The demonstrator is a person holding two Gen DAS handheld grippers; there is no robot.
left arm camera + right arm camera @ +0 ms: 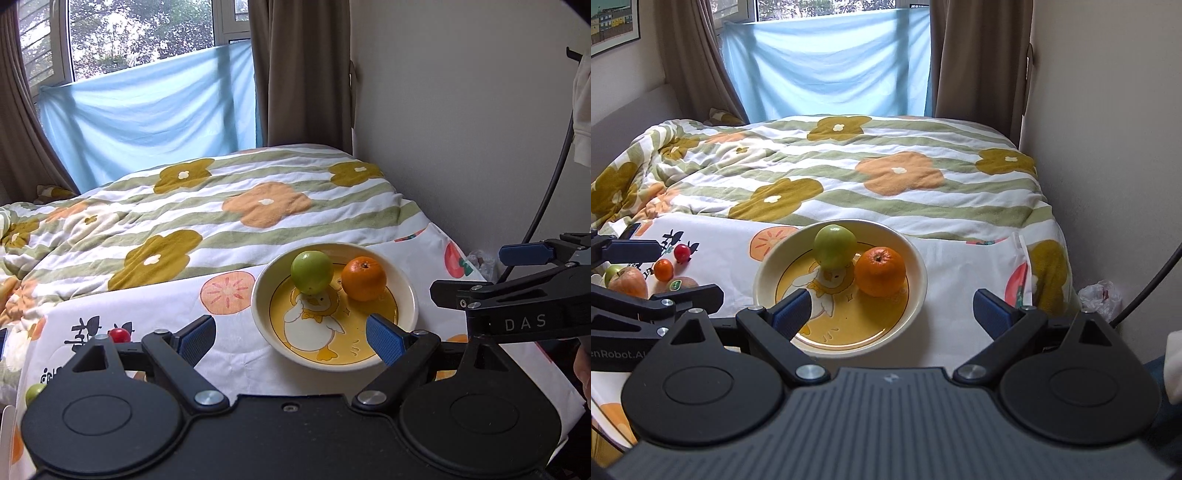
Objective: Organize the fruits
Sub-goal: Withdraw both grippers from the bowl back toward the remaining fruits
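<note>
At the bottom of each wrist view, the left gripper (290, 338) and right gripper (899, 314) stand with jaws apart, holding nothing. Just beyond, mid-frame, the duck-print bowl (916, 295) holds a green apple (834, 245) beside an orange (880, 271). Both could roll if the bowl tips on the soft bedding. At left, loose fruits (663, 268) sit partly hidden behind the other gripper.

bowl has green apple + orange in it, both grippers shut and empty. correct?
Not quite. The bowl does hold the green apple and the orange, and both grippers are empty, but the left gripper and right gripper are open, fingers spread wide in each wrist view.
</note>
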